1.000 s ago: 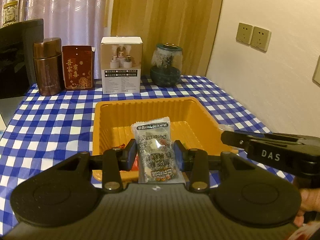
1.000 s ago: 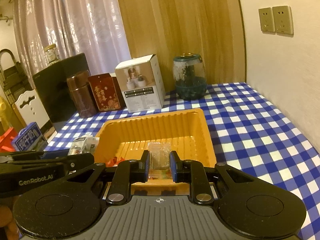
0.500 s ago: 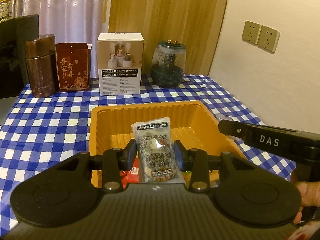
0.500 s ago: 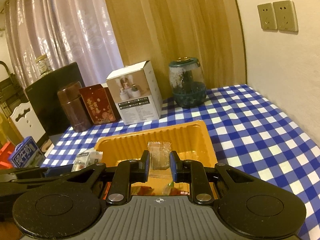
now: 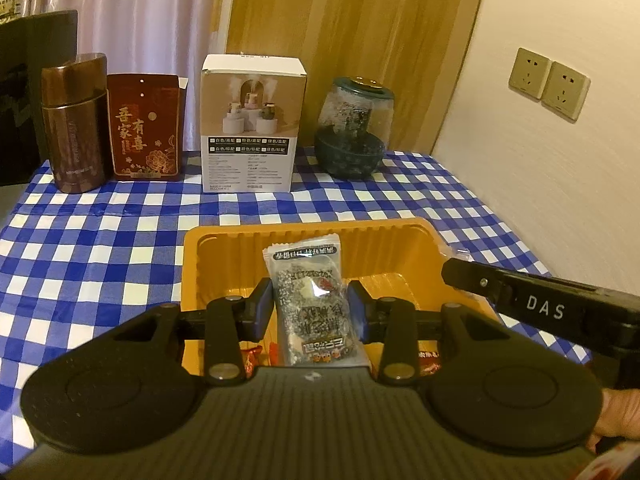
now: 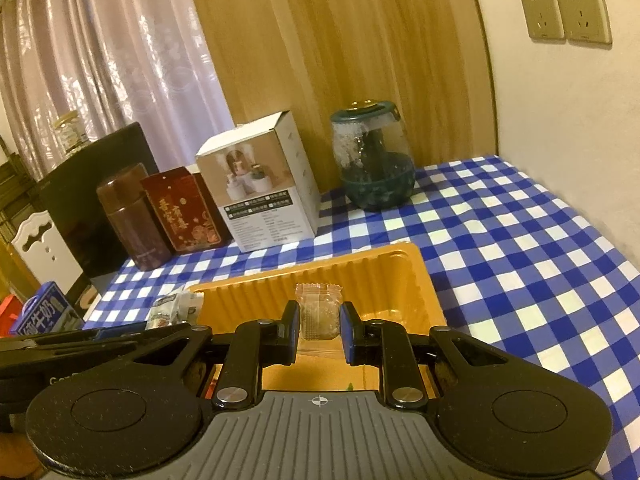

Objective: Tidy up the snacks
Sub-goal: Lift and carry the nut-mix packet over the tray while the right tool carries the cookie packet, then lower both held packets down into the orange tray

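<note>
So the room first: a cream wall (image 5: 540, 184) on the right with a double socket (image 5: 549, 83), a wood panel (image 5: 340, 40) in the corner, and a pale pink curtain (image 5: 132, 20) to the left. Something big and black (image 6: 100, 192) stands at the table's far left edge, with a jar on top of it.

The table (image 5: 100, 240) has a blue and white check cloth on it. Along the back, left to right: a brown tin (image 5: 76, 124), a red box (image 5: 146, 128), a white box (image 5: 252, 128) and a glass jar (image 5: 354, 128) with dark stuff inside.

Closer in there's an orange tray (image 5: 224, 264) with ribbed walls. A few red-wrapped snacks sit in the near end, mostly hidden behind the grippers.

Left gripper (image 5: 312, 312) is clamped on a silver snack pack (image 5: 312, 304), held upright over the tray. Right gripper (image 6: 319, 330) is pinched on a small clear packet (image 6: 319, 312) with something tan in it, also over the tray. The two grippers are side by side, each showing at the edge of the other's view.
</note>
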